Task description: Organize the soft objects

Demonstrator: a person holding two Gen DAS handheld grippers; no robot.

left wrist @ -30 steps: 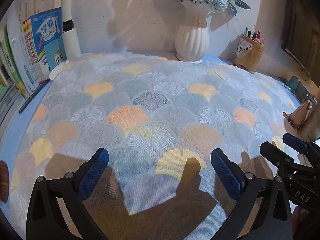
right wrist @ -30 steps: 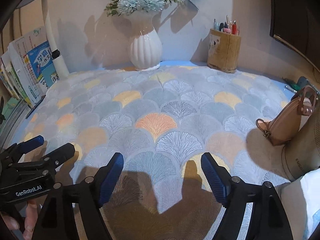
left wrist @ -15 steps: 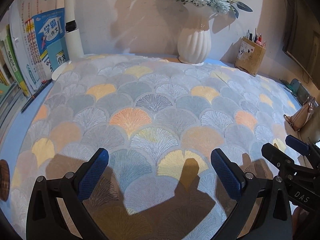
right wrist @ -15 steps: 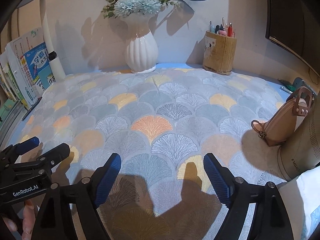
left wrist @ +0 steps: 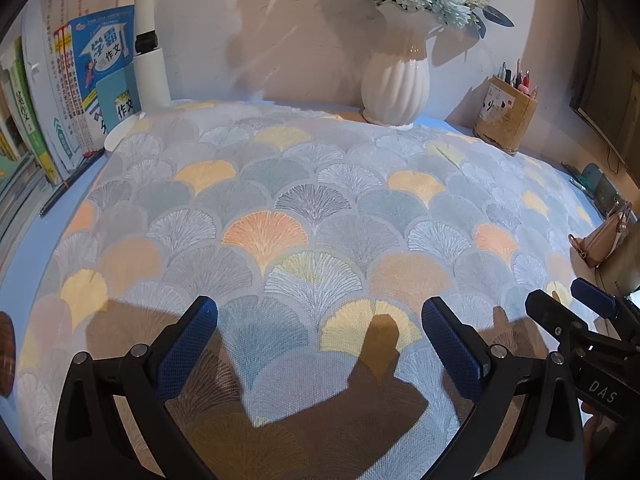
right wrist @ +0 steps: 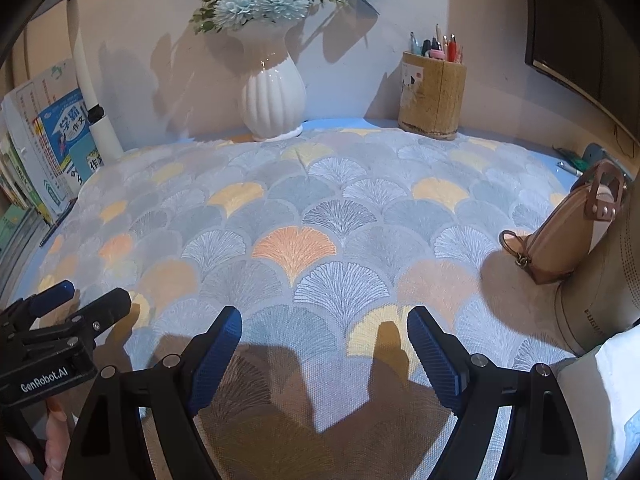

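The cloth (left wrist: 304,216), fan-patterned in grey, orange and yellow, lies spread flat over the counter (left wrist: 24,264), reaching from the books (left wrist: 80,80) on the left to the vase (left wrist: 396,80) and pen pot (left wrist: 506,114) at the back and the tan bag (right wrist: 560,236) on the right. Its long axis seems to run left to right across both views, though the near hem is hidden below the frames.

The left hand-held gripper (left wrist: 320,344) hangs over the cloth's near left part, tilted steeply down, jaws wide apart with only fabric beneath them and nothing pinched. The cloth stretches away ahead of it and to both sides.

The right hand-held gripper (right wrist: 324,344) sits just beside the left one, over the near middle-right of the cloth, at a like downward tilt. Its jaws have just been opening and stand wide, with nothing between them but the cloth lying below. A fingertip (right wrist: 54,436) shows at the lower left of that view, under the left tool.

Both are about equally near the cloth's front edge, each on its own side, so the likely move is for each to drop and pinch the near hem for a fold away toward the vase. The bag, resting on the cloth's right edge, may get in the way.
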